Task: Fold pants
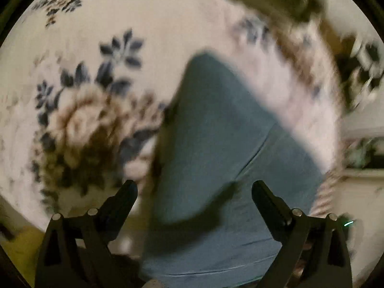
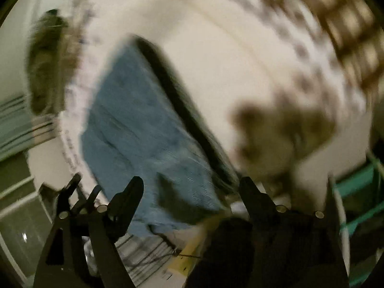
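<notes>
The blue pants [image 1: 216, 144] lie folded flat on a white bedsheet with blue and brown flowers [image 1: 79, 110]. My left gripper [image 1: 194, 187] is open and empty above the near part of the pants. In the right wrist view the pants [image 2: 134, 124] lie to the left with a dark shadow along their right edge. My right gripper [image 2: 192, 184] is open and empty above their near end. Both views are blurred by motion.
The left gripper's black fingers [image 2: 72, 192] show at the lower left of the right wrist view. A brown flower print [image 2: 283, 124] marks the sheet at right. The bed's edge, a yellowish strip [image 2: 189, 252] and a teal object [image 2: 357, 182] lie near the bottom.
</notes>
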